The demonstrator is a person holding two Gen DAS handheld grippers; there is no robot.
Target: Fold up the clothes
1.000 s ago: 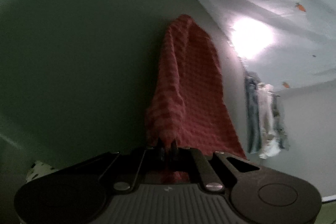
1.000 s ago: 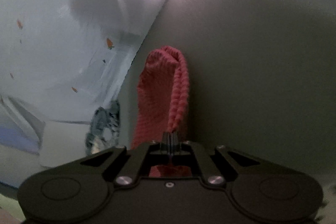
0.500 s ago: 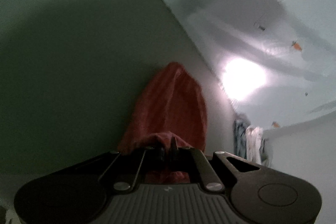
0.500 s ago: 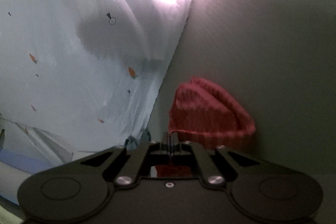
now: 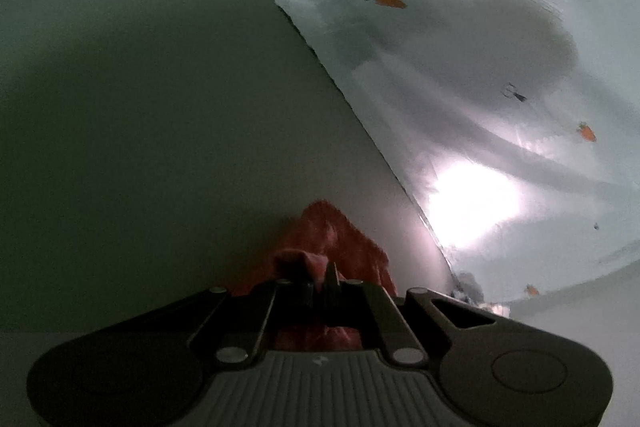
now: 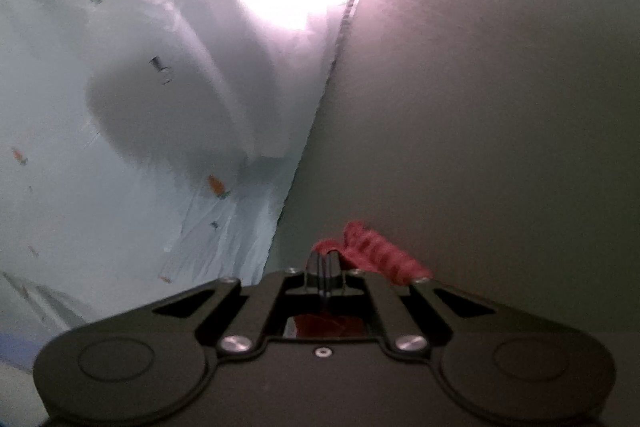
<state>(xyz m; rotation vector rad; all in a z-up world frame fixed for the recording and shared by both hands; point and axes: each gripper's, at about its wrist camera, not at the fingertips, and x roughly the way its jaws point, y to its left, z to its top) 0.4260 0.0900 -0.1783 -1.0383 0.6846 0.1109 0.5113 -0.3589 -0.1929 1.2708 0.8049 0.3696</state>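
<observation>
A red waffle-knit cloth (image 5: 344, 239) lies bunched on the grey-green surface (image 5: 160, 147), right in front of my left gripper (image 5: 318, 273), which is shut on a pinch of its edge. In the right wrist view the same red cloth (image 6: 376, 251) shows as a short ribbed fold beside my right gripper (image 6: 326, 261), whose jaws are shut on another part of its edge. Most of the cloth is hidden under the two gripper bodies.
A pale sheet with small orange carrot prints (image 5: 480, 47) (image 6: 140, 107) borders the grey-green surface along a diagonal edge, with a bright glare spot on it. A small heap of other clothes (image 5: 468, 285) peeks out by that edge in the left wrist view.
Both grippers have carried the red cloth forward and lower. It stretched out long ahead of them a second ago; now it is folded over into a short bunch at the fingertips.
</observation>
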